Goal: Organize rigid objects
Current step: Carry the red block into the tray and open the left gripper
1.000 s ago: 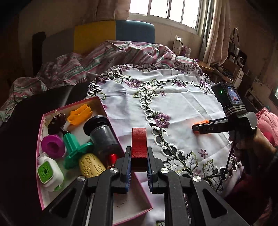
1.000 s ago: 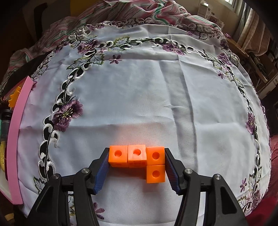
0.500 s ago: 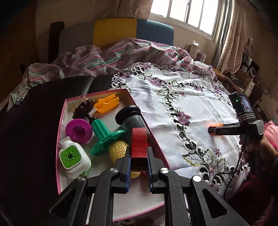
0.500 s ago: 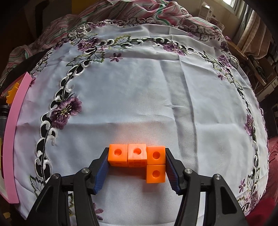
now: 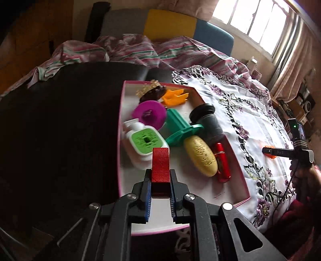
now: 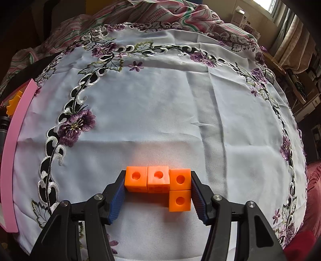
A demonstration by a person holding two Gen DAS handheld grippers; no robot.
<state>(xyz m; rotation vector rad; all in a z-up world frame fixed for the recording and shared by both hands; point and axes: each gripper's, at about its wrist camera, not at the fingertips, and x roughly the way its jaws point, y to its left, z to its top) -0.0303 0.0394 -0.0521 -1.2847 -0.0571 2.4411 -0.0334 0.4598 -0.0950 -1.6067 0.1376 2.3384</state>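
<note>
Red block: a flat, rough-faced red slab, standing on end between my left gripper's blue pads, which pinch it narrow at its lower half; it hangs over the near, bare part of the pink box.
Orange cubes: four bright orange cubes, each with a round hole in its face, joined in an L, three in a row and one below the right-hand cube; they lie on the white cloth.
My right gripper: half wide, its pads pressed on both ends of the cube row; seen from the left view it sits at the far right with a hand behind it.
Pink box: shallow, white inside, pink rim; the far half is crowded, the near half is bare white floor.
Box contents: white bottle with green cap just beyond the red block, purple disc, teal flanged part, black cylinder, yellow oval touching a red tube along the right wall, orange clip and a dark crowned piece at the far end.
Embroidered cloth: white with purple flowers, open and flat beyond the cubes up to the striped bedding.
Left edge: the box's pink wall in the right view borders the cloth; a dark surface lies left of the box.
</note>
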